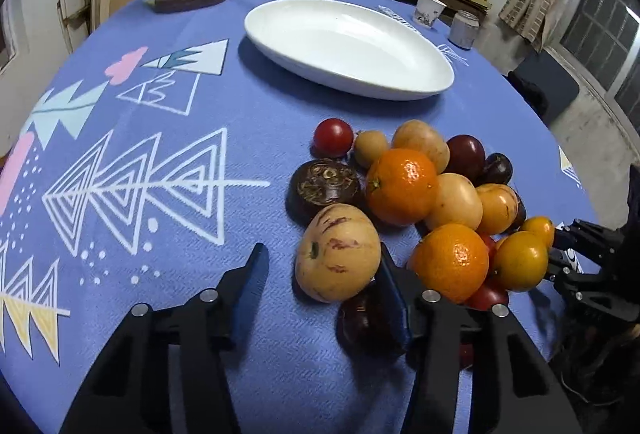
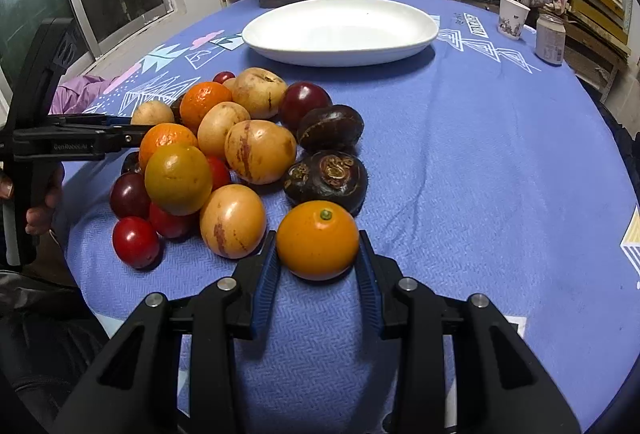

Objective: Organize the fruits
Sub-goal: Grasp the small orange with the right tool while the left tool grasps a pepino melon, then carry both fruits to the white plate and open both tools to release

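- My right tongs (image 2: 318, 262) are clenched on a small orange fruit (image 2: 317, 240) near the desk's near edge, beside the fruit pile (image 2: 224, 145).
- My left tongs (image 1: 324, 270) stand released, one pad against a streaked yellow fruit (image 1: 338, 254), the other clear.
- The white plate (image 2: 340, 29) sits empty toward the far edge.
- Risk: round, smooth fruit could squirt out; nudging the pile could send neighbours rolling.

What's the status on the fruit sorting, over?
Right gripper shut on small orange fruit. Left gripper open around striped yellow fruit, pads not pressing. White plate empty. Fruit pile crowds left gripper.
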